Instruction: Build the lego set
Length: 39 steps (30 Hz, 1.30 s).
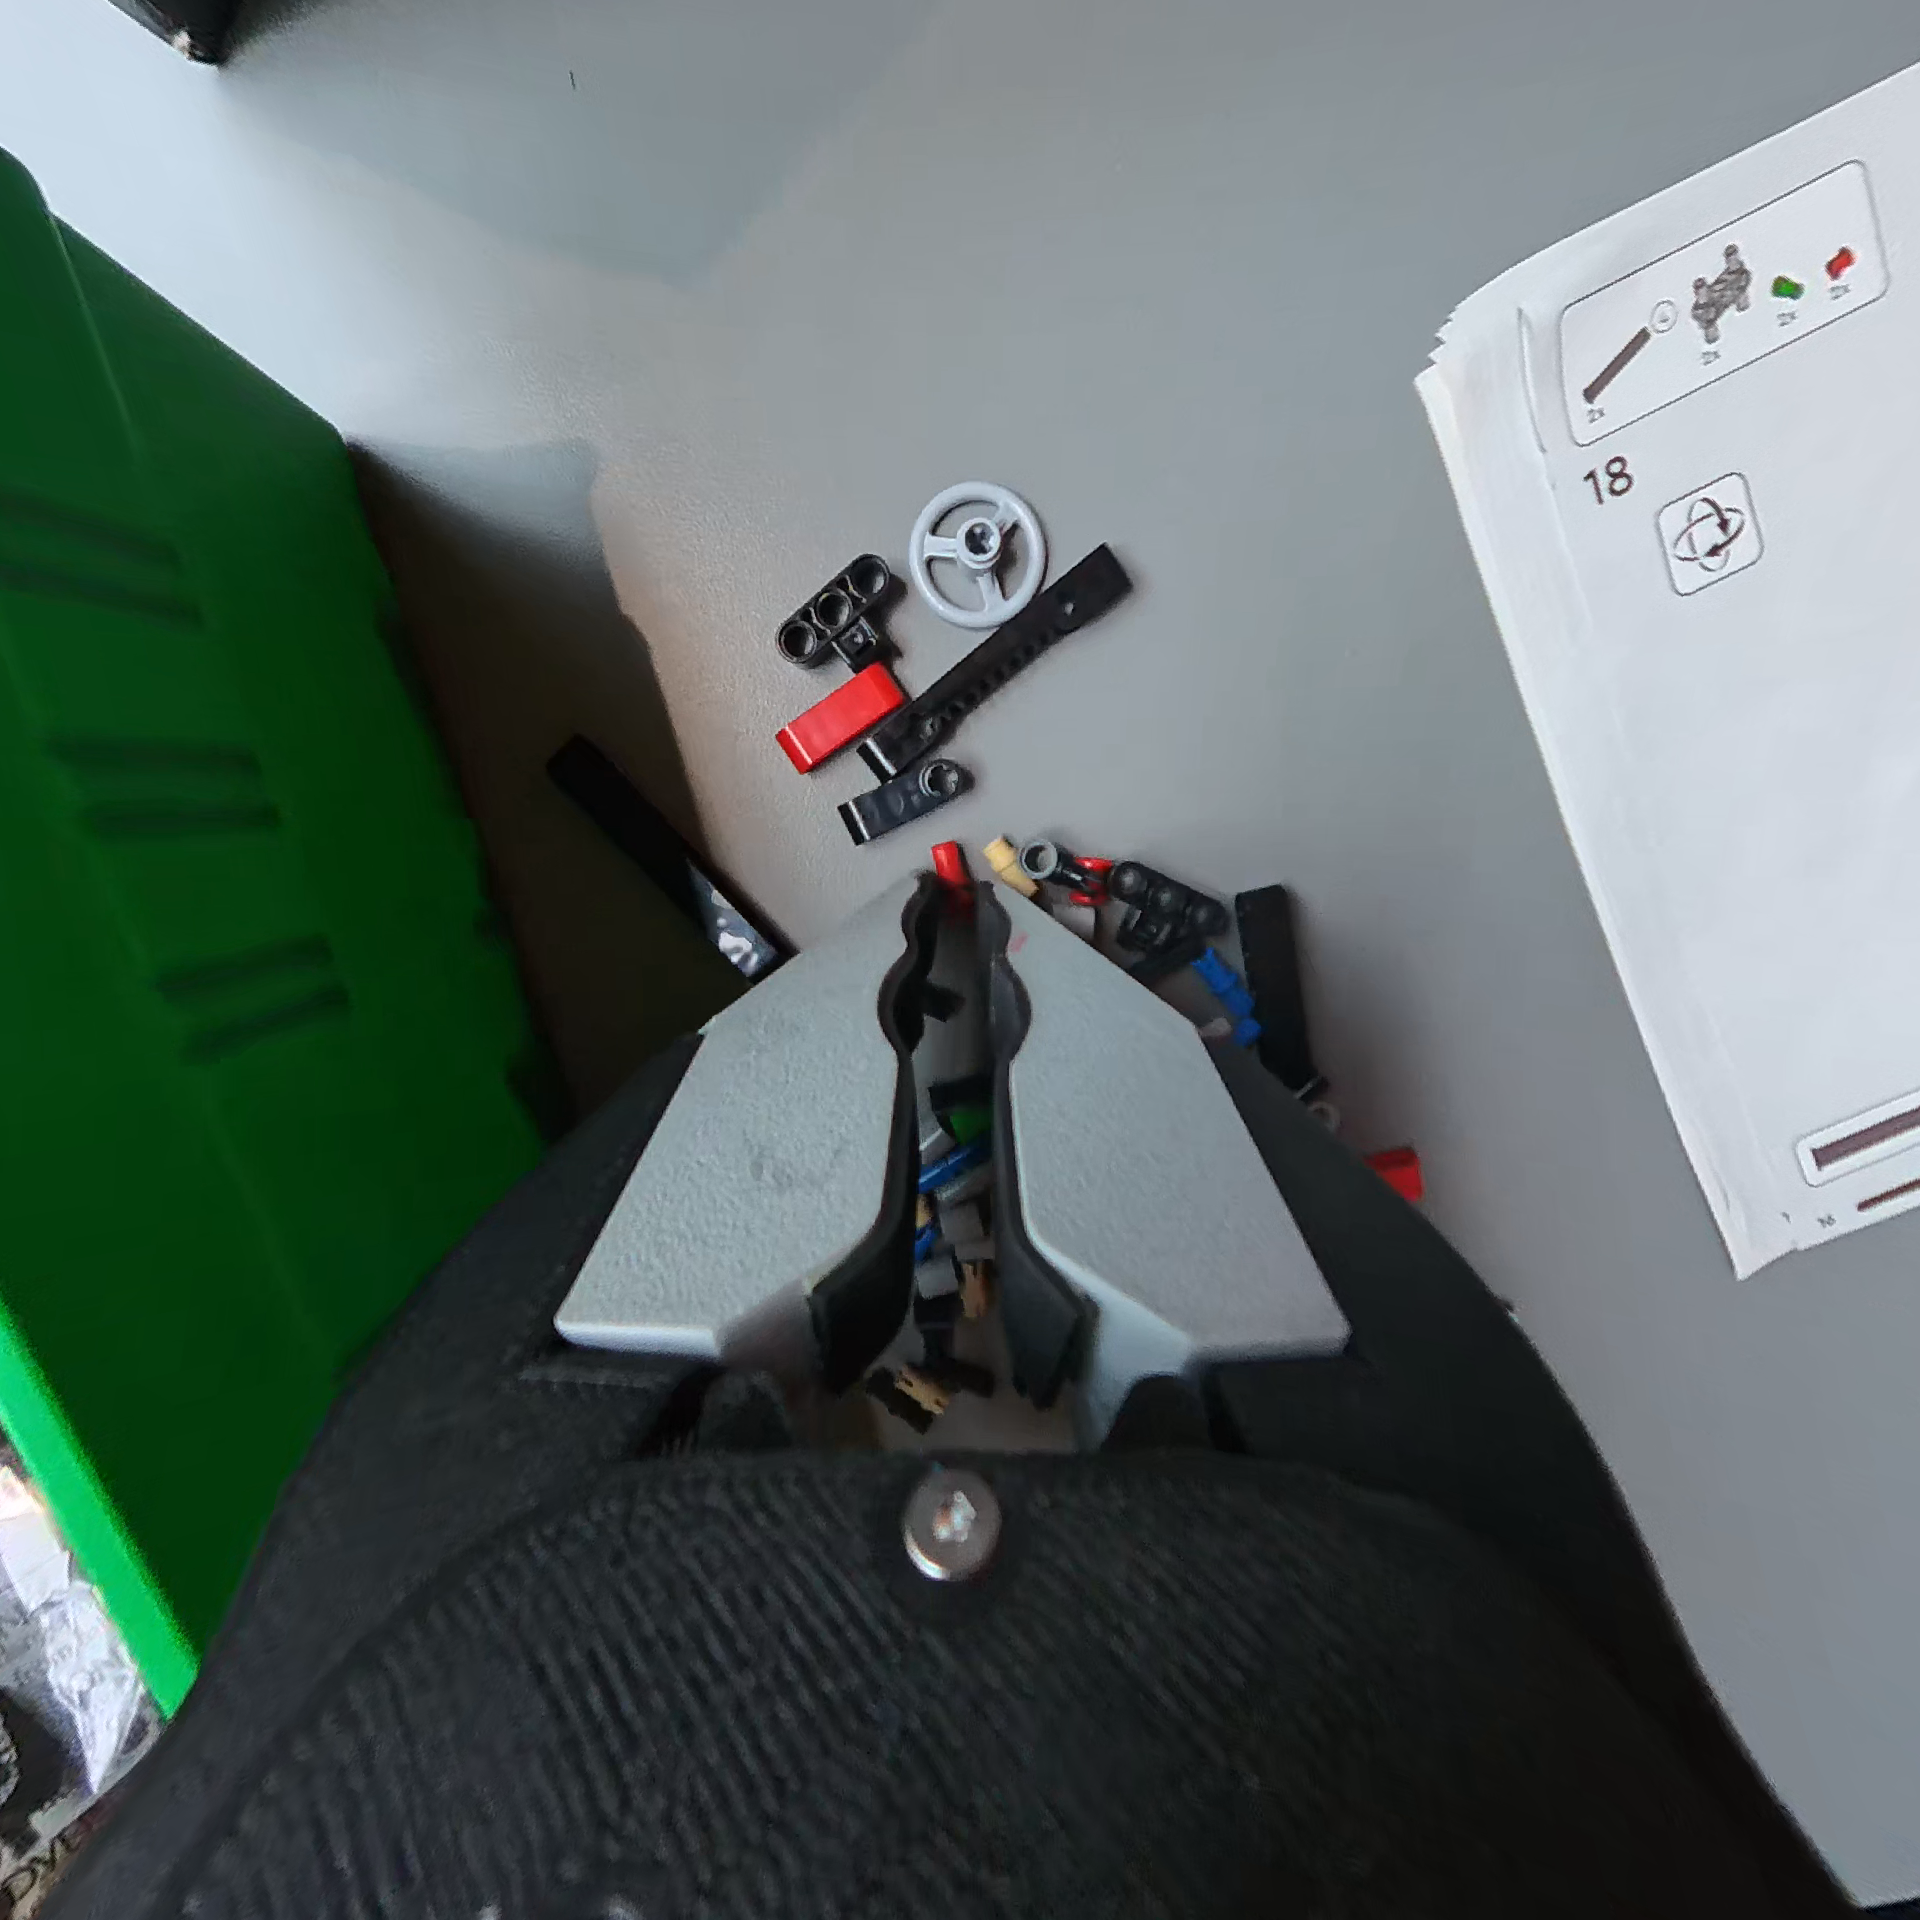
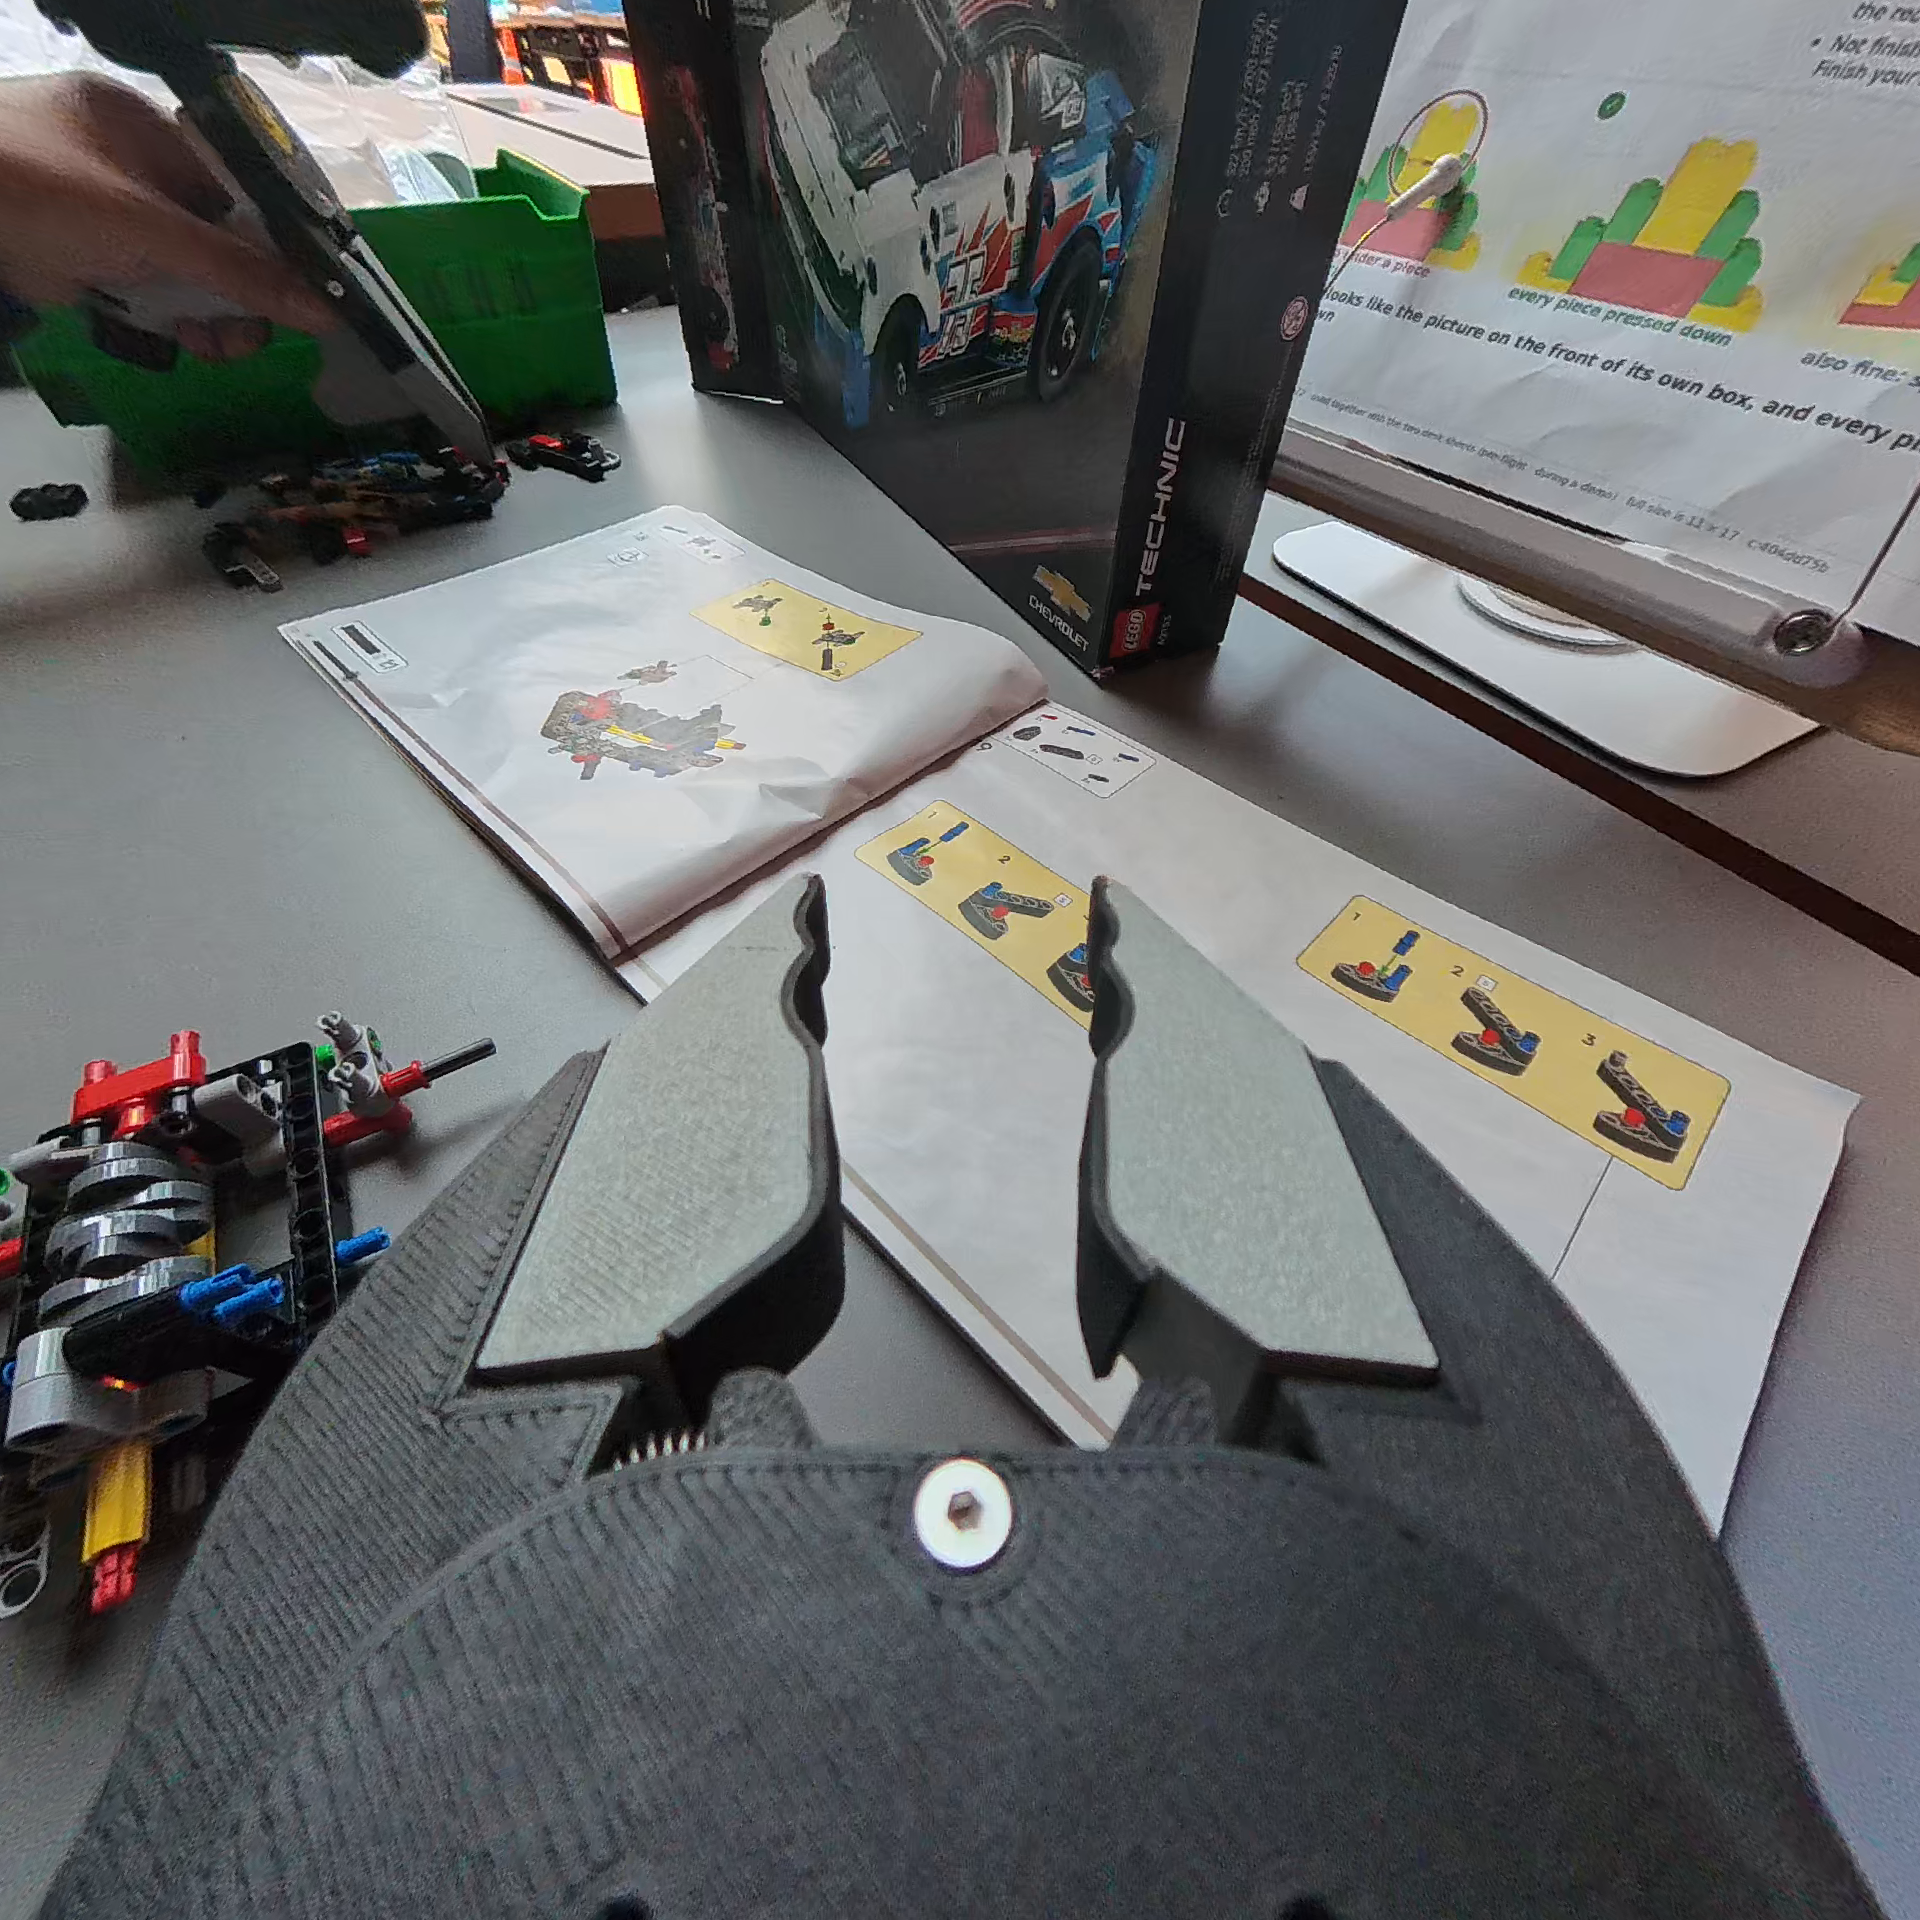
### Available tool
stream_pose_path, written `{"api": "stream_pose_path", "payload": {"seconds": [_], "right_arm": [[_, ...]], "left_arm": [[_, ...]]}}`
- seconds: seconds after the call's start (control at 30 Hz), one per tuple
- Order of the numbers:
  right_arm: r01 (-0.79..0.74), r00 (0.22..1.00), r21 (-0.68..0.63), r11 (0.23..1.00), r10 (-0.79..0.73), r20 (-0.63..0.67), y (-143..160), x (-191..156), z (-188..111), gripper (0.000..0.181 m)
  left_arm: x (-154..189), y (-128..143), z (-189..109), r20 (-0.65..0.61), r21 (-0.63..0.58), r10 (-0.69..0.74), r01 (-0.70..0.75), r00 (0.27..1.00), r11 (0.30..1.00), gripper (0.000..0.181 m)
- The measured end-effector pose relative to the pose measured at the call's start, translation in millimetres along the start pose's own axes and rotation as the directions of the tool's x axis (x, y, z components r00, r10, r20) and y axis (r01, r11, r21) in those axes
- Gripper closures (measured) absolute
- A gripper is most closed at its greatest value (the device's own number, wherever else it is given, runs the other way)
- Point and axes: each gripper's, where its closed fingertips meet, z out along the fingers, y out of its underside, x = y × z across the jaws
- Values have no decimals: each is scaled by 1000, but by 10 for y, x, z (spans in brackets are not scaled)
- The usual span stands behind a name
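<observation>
My left gripper (image 1: 954, 896) points down into a pile of small loose pieces (image 1: 1174, 935) on the grey table. Its jaws are closed on a small red pin (image 1: 948, 864) that sticks out past the tips. More pieces show through the narrow gap under the fingers. The same gripper shows far off in the right wrist view (image 2: 473, 431), held by a hand, tips at the pile (image 2: 364, 499). My right gripper (image 2: 961, 925) is open and empty, hovering over the open instruction booklet (image 2: 665, 665). A partly built model (image 2: 156, 1226) with grey, red, blue and yellow parts lies to its left.
A grey steering wheel (image 1: 979, 555), a black toothed rack (image 1: 1013, 649), a red beam (image 1: 840, 717) and black connectors lie beyond the pile. A green bin (image 1: 208, 831) stands left, the booklet (image 1: 1714, 727) right. The set's box (image 2: 987, 312) and a monitor stand (image 2: 1558, 644) stand behind. The grippers' ends are close to 50 cm from one another.
</observation>
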Motion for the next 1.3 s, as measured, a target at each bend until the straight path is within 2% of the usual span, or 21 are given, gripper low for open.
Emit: {"api": "stream_pose_path", "payload": {"seconds": [0.17,0.27,0.33,0.4,0.5,0.63,0.73,0.77,0.87,1.13,1.23,1.3], "right_arm": [[-7,1000,0,1000,7,10,2,-4,4,134],[-4,1000,-1,1000,4,9,3,-6,6,134],[-3,1000,-2,1000,3,8,3,-6,6,134],[-2,1000,-4,1000,2,6,7,-3,8,134],[-1,1000,-4,1000,1,6,5,-1,8,134],[2,1000,-6,1000,-2,9,7,-13,14,134],[7,1000,-9,1000,-7,6,11,-15,16,134],[8,1000,-8,1000,-8,4,8,-15,12,134],[11,1000,-3,1000,-11,0,-2,-7,0,135],[12,1000,-9,1000,-12,9,7,-24,14,135],[8,1000,-7,1000,-8,12,7,-24,12,135],[2,1000,-5,1000,-2,16,8,-24,15,135]], "left_arm": [[-66,3,-44,48,-10,45,-45,998,999,177],[-50,-5,-202,59,4,62,-62,996,998,177],[100,-3,-349,43,17,110,-111,993,994,177],[451,55,-492,-16,20,211,-211,977,977,177],[1204,274,-635,-128,39,401,-399,907,916,177],[2201,746,-515,-285,55,564,-574,775,817,177],[2456,977,-321,-275,11,630,-653,726,757,176],[2525,922,-333,-256,64,648,-657,717,752,178],[2479,943,-314,-229,23,644,-657,730,754,170],[2380,968,-373,-231,24,611,-624,757,781,160],[2113,857,-546,-140,47,600,-600,788,799,169],[1807,747,-708,-84,54,561,-559,823,828,169]]}}
